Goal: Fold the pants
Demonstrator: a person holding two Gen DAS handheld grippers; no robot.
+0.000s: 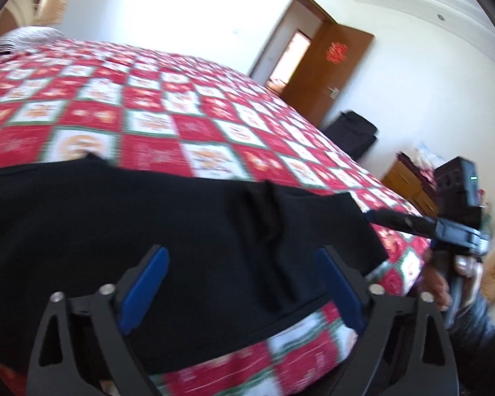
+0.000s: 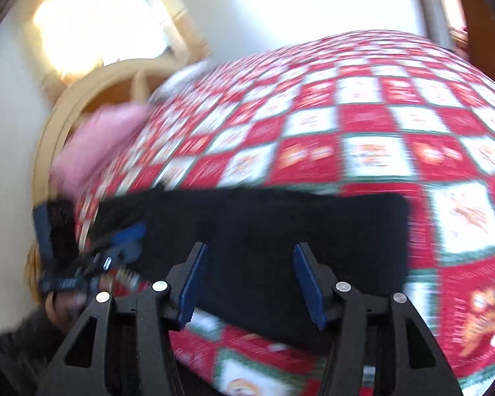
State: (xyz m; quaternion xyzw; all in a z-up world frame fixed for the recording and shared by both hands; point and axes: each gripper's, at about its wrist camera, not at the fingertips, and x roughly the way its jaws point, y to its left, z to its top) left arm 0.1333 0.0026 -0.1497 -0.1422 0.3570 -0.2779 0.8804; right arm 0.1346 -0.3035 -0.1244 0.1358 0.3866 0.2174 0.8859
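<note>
Black pants (image 1: pixel 155 227) lie spread flat on a bed with a red, white and green checked cover (image 1: pixel 142 105). My left gripper (image 1: pixel 242 257) is open, hovering just above the near edge of the pants, holding nothing. In the left wrist view the right gripper (image 1: pixel 399 219) shows at the right end of the pants. In the right wrist view the pants (image 2: pixel 313 227) lie across the middle. My right gripper (image 2: pixel 247 257) is open over their near edge, empty. The left gripper (image 2: pixel 125 241) shows there at the pants' left end. Both views are blurred.
An open brown door (image 1: pixel 326 72) and a black bag (image 1: pixel 353 135) stand beyond the bed's far corner. A wooden cabinet (image 1: pixel 409 184) is at the right. A pink pillow (image 2: pixel 99 142) and a curved wooden headboard (image 2: pixel 82 92) are at the bed's left end.
</note>
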